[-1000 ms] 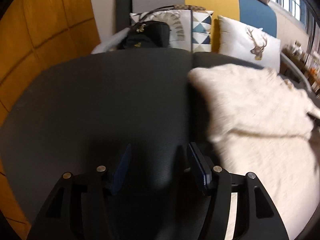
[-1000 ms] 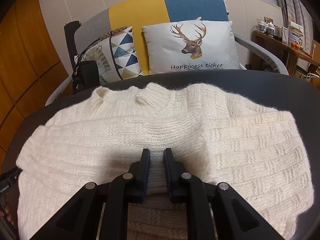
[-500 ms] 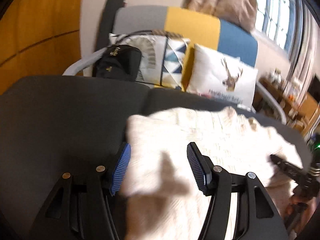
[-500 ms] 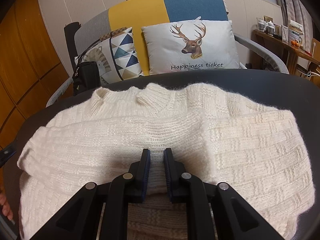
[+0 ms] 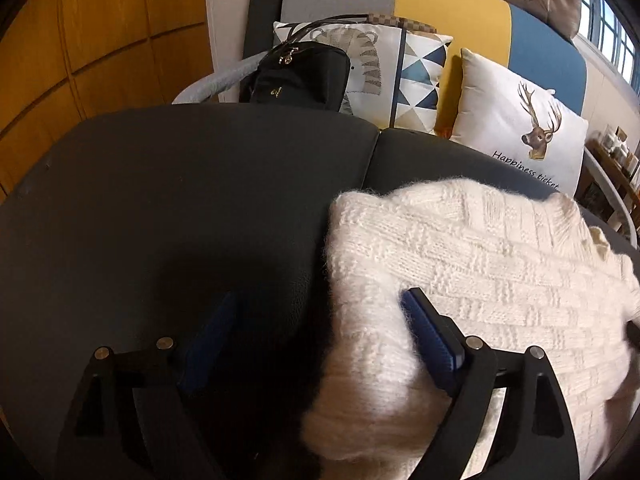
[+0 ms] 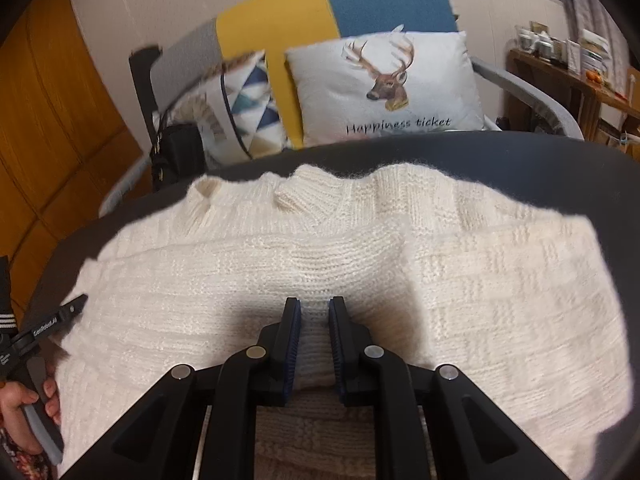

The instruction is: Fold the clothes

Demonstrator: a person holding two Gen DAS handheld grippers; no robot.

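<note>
Pinching a ridge of the cream sweater (image 6: 360,264), right gripper (image 6: 314,312) has jaws nearly together on the knit. Sweater spreads ahead and to both sides; collar edge straight ahead near the dark table (image 6: 560,168) rim. Left gripper (image 5: 316,320) jaws wide apart, straddling the sweater's left edge; bare table (image 5: 180,200) ahead and left. Deer pillow (image 6: 384,84) beyond.

Sweater (image 6: 360,264): cream, chunky basket-weave knit, ribbed collar. Partly folded, lying flat on the dark table (image 6: 560,168), collar toward the table's far edge, one fold across its middle.
</note>
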